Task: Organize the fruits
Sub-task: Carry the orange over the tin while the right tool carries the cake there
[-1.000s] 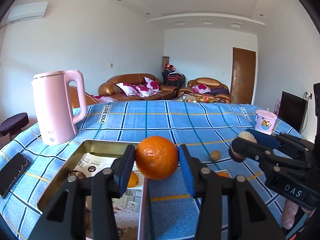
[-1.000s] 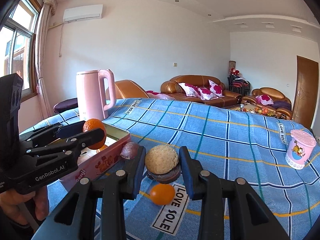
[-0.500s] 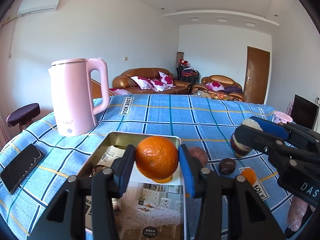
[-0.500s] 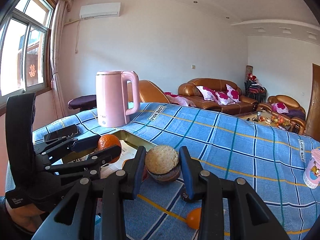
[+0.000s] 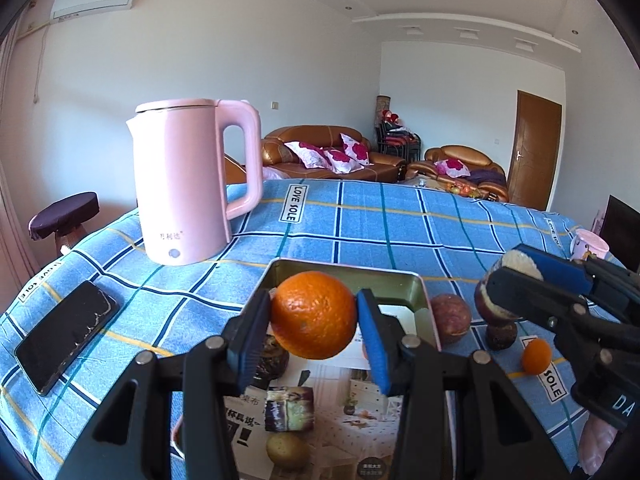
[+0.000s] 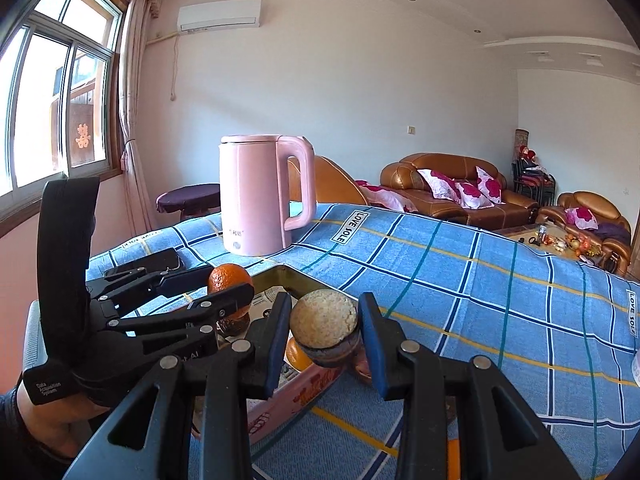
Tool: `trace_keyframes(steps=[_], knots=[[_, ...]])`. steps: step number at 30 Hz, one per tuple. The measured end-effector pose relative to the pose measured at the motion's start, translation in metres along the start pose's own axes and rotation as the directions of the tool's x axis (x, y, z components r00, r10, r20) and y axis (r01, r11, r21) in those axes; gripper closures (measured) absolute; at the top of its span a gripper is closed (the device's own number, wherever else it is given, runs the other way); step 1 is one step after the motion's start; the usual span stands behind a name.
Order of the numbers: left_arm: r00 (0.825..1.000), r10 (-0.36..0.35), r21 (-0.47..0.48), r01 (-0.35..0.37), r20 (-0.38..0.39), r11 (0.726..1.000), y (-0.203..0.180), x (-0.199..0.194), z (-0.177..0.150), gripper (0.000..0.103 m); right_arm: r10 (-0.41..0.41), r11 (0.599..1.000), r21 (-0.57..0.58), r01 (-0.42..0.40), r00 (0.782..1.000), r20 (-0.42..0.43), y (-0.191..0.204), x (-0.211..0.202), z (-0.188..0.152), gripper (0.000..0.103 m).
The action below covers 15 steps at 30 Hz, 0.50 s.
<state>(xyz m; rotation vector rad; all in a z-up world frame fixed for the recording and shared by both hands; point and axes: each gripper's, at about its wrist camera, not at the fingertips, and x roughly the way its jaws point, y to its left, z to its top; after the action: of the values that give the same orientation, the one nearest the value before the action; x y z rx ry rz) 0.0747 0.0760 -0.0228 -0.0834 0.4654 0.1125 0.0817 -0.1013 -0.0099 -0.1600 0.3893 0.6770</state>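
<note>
From my left wrist camera the left gripper [image 5: 314,322] is clamped on an orange [image 5: 314,315], both blue pads pressed to its sides, and it hangs over the far end of the metal tray [image 5: 340,274]. The orange and the fingers cover much of the tray floor; below them I make out a printed sheet, a dark round fruit [image 5: 272,360] half hidden behind the left finger, a cut purple-skinned piece [image 5: 289,410] and a small brownish fruit [image 5: 287,450], which I cannot name. My right gripper [image 6: 324,330] is closed narrowly on a halved fruit [image 6: 324,322], pale rough face up, dark rind beneath, held just above the tray's near rim [image 6: 280,412]. What sits directly under it is blocked, apart from a slice of something orange. On the checked cloth [image 5: 400,220] beside the tray lie a reddish-purple fruit [image 5: 450,314], a dark one [image 5: 501,336] partly behind the right gripper, and a small orange one [image 5: 537,356]. The pink kettle [image 5: 188,180] stands behind, a phone [image 5: 66,336] to its left
</note>
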Motion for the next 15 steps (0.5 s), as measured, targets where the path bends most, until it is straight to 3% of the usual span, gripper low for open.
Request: trace_keyframes(steps=[15], knots=[[0.997,0.034,0.009,-0.033,-0.064,0.999,0.012,0.019,-0.001,0.057,0.045,0.999,0.006,-0.045,0.997,-0.057,0.014,0.025,-0.007,0.066]])
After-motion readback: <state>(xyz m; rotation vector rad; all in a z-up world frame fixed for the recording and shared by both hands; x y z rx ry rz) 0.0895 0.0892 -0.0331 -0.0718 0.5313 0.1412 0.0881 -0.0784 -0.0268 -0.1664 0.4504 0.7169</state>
